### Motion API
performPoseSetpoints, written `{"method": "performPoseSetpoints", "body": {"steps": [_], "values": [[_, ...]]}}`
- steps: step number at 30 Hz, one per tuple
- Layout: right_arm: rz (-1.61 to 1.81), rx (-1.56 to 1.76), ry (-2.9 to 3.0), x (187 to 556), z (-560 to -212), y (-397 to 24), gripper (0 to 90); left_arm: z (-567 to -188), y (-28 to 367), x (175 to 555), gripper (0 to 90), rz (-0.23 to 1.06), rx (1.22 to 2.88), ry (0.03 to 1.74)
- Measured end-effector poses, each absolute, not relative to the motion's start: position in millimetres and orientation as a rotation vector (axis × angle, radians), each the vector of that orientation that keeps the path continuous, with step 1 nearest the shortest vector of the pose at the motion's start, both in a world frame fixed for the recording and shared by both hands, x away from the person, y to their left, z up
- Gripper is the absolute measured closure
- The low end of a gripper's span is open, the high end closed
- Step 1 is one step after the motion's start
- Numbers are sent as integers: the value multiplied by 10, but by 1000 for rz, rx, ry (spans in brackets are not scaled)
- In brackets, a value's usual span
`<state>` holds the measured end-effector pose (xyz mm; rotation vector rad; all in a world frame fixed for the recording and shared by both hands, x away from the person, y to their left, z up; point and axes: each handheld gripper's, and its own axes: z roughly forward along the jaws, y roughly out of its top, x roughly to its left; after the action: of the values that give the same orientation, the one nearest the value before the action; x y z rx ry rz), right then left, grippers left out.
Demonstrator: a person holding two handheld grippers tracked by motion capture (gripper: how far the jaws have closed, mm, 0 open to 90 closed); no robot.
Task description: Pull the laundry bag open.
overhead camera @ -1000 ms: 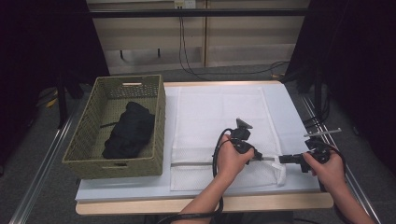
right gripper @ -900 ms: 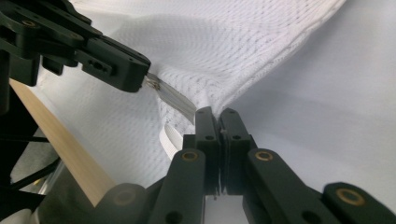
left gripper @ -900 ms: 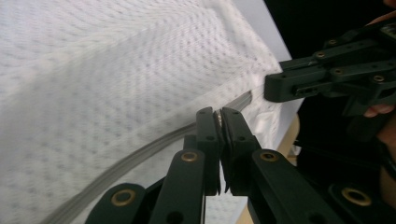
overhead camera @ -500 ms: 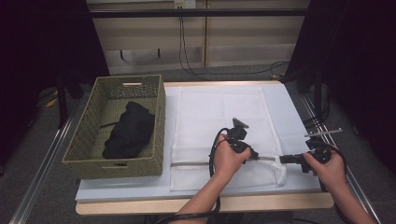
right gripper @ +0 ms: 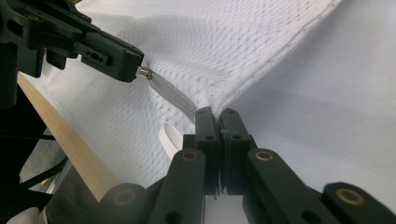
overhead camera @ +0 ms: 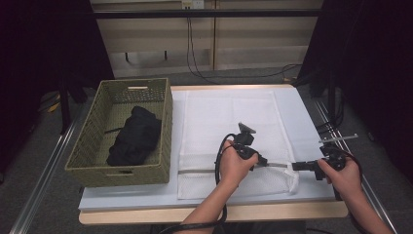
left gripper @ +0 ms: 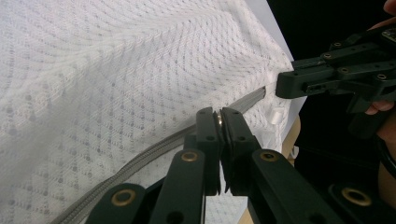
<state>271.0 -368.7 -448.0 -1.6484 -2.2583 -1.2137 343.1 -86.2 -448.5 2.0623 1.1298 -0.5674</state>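
Note:
A white mesh laundry bag (overhead camera: 229, 122) lies flat on the table, with a grey zipper (overhead camera: 199, 171) running along its near edge. My left gripper (overhead camera: 264, 162) is shut on the zipper's small metal pull (right gripper: 145, 72); in the left gripper view its jaws (left gripper: 218, 115) pinch the shiny tab above the zipper tape (left gripper: 140, 158). My right gripper (overhead camera: 296, 166) is shut on the bag's right corner at the zipper's end, and its jaws (right gripper: 217, 113) pinch the mesh (right gripper: 224, 46) there. The two grippers' tips point at each other, a short way apart.
A woven green basket (overhead camera: 168, 122) stands left of the bag with a black garment (overhead camera: 134, 136) inside. A white loop tab (right gripper: 170, 137) hangs at the bag's corner. The table's wooden front edge (overhead camera: 272, 212) runs close below both hands.
My left hand and its gripper have shifted slightly leftward along the zipper. The right gripper has stayed put.

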Motion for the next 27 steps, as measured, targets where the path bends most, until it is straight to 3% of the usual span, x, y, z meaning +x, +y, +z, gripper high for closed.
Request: {"method": "performPoseSetpoints", "body": {"steps": [27], "values": [[-1211,-1665,-2252,2695,-4469,-3731,886,-4448,-698,3491,870,-545,2076,1137]]}}
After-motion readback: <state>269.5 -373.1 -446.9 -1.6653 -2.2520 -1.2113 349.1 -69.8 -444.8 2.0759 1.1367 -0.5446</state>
